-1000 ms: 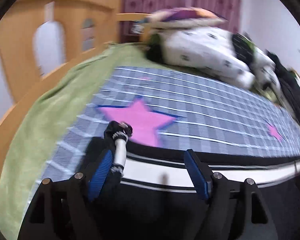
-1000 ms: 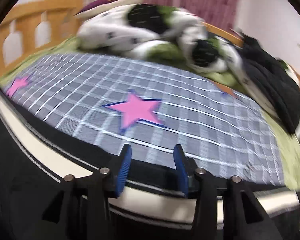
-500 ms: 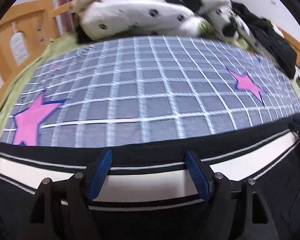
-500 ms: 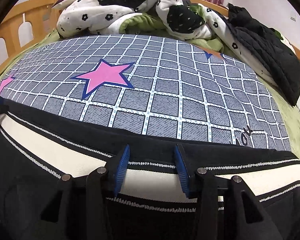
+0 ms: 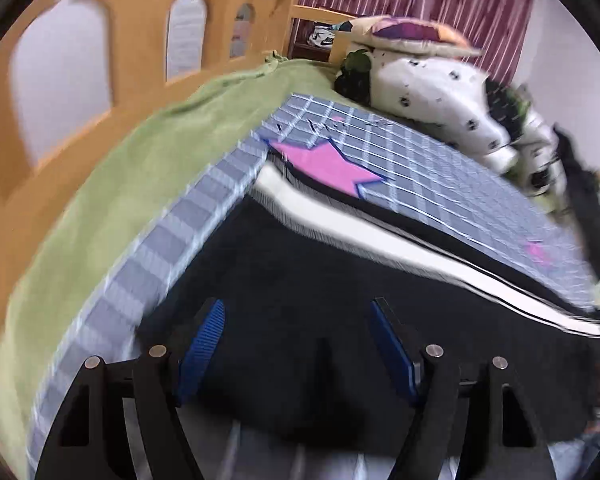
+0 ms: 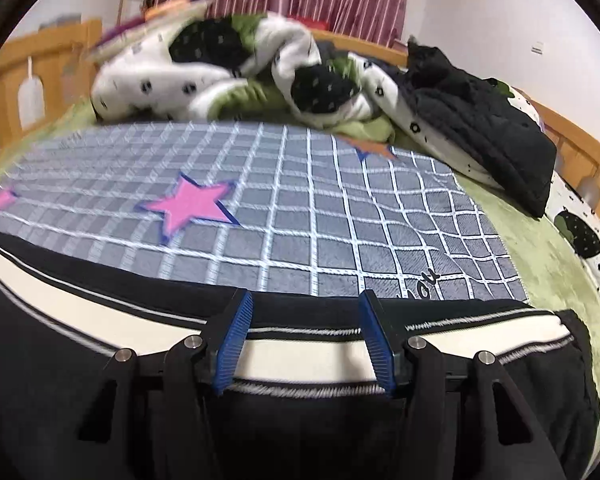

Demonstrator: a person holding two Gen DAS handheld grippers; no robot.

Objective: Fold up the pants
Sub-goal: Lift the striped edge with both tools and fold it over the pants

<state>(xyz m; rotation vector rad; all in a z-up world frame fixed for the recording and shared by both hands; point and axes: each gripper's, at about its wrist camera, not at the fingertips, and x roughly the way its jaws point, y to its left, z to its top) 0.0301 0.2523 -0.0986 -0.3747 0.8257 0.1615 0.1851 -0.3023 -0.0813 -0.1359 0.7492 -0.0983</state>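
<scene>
Black pants (image 5: 300,280) with a white side stripe (image 5: 360,232) lie flat along the near edge of a grey checked blanket with pink stars (image 5: 440,184). My left gripper (image 5: 298,316) is open, hovering over the black cloth near the pants' left end, holding nothing. In the right wrist view the pants (image 6: 60,380) fill the bottom, and the stripe (image 6: 308,348) runs between the fingers. My right gripper (image 6: 306,304) is open over the stripe near the pants' right end.
A rumpled white, black and green duvet (image 6: 228,72) and a black jacket (image 6: 480,120) lie at the far side of the bed. A wooden bed rail (image 5: 100,80) stands on the left over a green sheet (image 5: 112,200). Pink curtains hang behind.
Both grippers have drawn back from the pants' far edge. The left one has swung left and now sits over plain black cloth. The right gripper has opened wider.
</scene>
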